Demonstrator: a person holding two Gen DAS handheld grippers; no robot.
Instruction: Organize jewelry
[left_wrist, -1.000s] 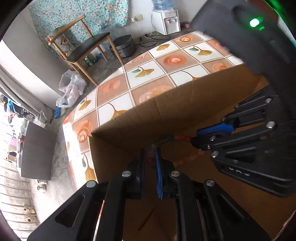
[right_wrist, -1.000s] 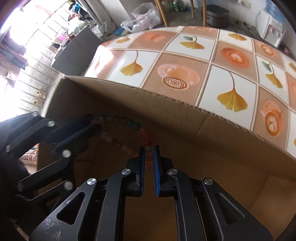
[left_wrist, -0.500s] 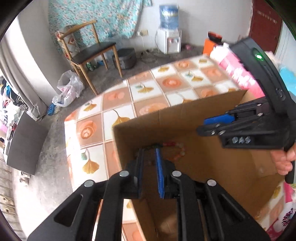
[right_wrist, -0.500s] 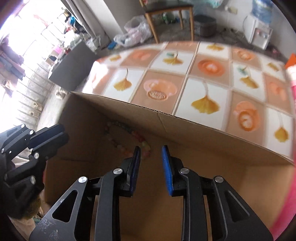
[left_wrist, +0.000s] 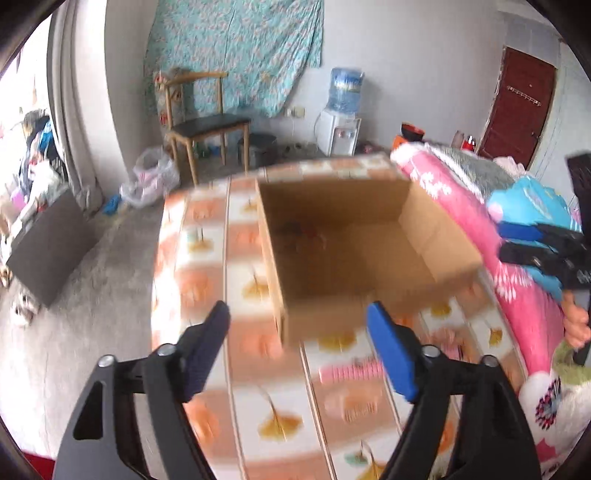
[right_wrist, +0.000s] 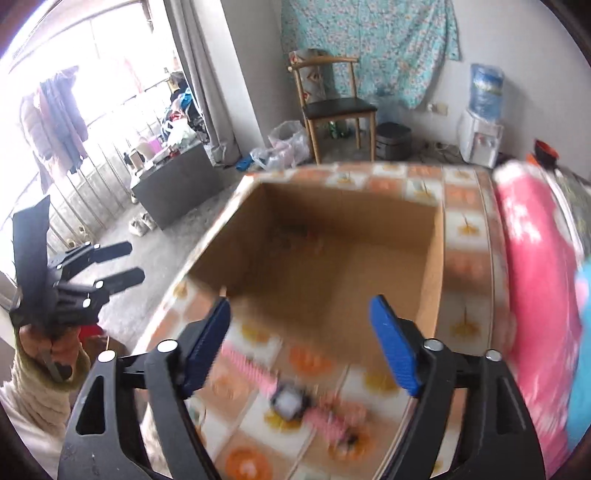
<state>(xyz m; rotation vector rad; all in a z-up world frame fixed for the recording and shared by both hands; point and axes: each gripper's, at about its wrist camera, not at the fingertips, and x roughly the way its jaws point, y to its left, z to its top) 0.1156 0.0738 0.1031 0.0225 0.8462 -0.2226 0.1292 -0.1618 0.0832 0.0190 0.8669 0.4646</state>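
Both views blurred by motion. An open cardboard box sits on the worktop, which is covered in an orange-and-white leaf-patterned cloth. A dim, reddish bead bracelet lies on the box floor near the far left corner; detail too smeared to read. In front of the box on the worktop, seen from the right wrist, a pink-strapped watch lies flat, outside the box. Left hand-held gripper has its jaws opening, spread wide, nothing between them, poised above the near wall of the box. Right hand-held gripper likewise opening, wide, nothing in it, above the near rim. Each shows at the edge of the other's view, gripped by a hand in a cream sleeve. Surroundings: pink floral bedding right beside the worktop, a wooden chair by the wall, a water dispenser, plastic bags on the floor, a dark red door, a dark low cabinet near the balcony rail. A second ago both jaw pairs were nearly shut on the bracelet down inside the box; since then the bracelet has been let go and both tools have come up and back, clear of the box walls.
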